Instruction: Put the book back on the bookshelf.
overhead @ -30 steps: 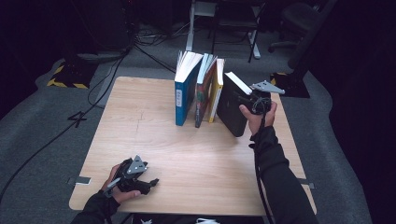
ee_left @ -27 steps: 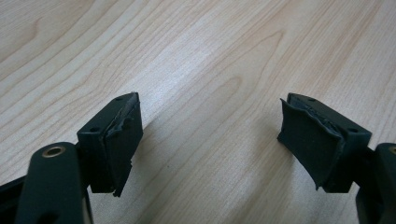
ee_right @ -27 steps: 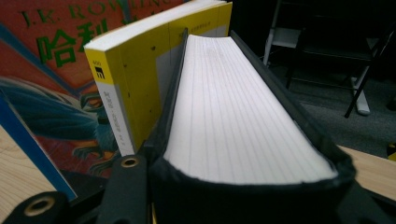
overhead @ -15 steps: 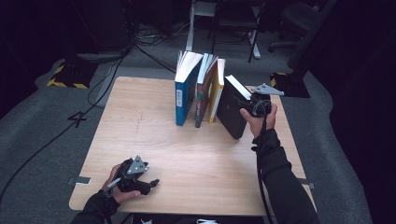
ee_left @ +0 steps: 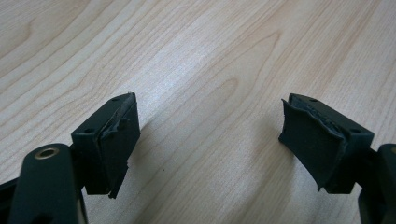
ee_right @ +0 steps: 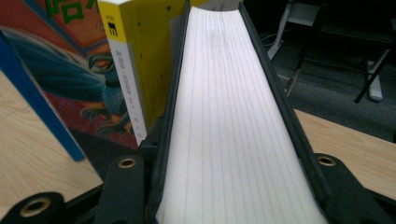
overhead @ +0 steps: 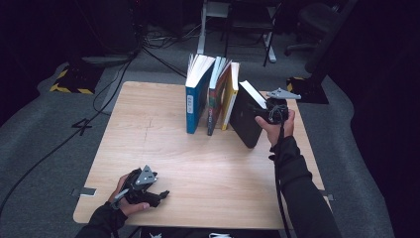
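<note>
Three books stand upright at the back middle of the table: a blue book [overhead: 196, 94], a book with a colourful cover [overhead: 216, 96] and a yellow book [overhead: 230, 96]. Just right of them a black book [overhead: 246, 118] leans tilted, its bottom corner on the table. My right gripper [overhead: 261, 110] is shut on it, with the white page edge [ee_right: 229, 121] running between the jaws and the yellow book [ee_right: 140, 60] right beside it. My left gripper [overhead: 158, 196] rests open on the wood near the front left edge, with nothing between its fingers [ee_left: 112, 144].
The wooden table [overhead: 163, 148] stands on grey carpet. Cables [overhead: 124, 64] trail across the floor at the back left, and chair and stand legs [overhead: 267, 44] stand behind the table.
The right gripper has carried the black book slightly left, closer to the yellow book. The left gripper has stayed put.
</note>
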A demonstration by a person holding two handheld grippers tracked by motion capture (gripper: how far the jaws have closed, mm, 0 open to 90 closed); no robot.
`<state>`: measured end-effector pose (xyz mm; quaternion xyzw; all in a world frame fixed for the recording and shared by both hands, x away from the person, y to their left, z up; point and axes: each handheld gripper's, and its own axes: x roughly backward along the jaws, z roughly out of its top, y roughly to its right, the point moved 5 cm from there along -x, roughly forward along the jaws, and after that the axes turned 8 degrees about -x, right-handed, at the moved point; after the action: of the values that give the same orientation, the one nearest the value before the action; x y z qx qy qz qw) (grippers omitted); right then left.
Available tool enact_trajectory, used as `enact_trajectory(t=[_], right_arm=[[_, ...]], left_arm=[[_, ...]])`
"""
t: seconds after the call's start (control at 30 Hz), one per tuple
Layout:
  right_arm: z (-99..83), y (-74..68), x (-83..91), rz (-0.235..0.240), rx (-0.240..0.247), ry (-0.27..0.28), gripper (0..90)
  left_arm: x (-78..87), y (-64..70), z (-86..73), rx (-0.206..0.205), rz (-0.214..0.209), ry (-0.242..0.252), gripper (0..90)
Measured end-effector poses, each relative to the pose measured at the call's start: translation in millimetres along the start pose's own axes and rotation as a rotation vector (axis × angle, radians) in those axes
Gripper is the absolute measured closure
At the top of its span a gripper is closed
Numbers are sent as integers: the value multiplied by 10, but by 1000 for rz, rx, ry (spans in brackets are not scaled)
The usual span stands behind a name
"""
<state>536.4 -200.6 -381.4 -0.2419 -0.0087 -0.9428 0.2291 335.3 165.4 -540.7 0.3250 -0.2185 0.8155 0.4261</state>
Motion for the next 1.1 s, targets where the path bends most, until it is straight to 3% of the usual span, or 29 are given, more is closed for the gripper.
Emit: enact_trajectory(t=[0.1, 0.43, 0.63, 1.1], right_arm=[[36, 2, -29, -7, -30, 22, 537], [314, -29, -115, -61, -54, 66, 538], [474, -7, -259, -108, -78, 112, 539], [488, 122, -580, -140, -123, 203, 537]], left_arm=[[0, 0, 0, -2, -1, 0, 195], [0, 12, 1, -3, -4, 3, 193], [-5, 27, 7, -11, -13, 2, 190], [-8, 44, 13, -13, -19, 3, 188]])
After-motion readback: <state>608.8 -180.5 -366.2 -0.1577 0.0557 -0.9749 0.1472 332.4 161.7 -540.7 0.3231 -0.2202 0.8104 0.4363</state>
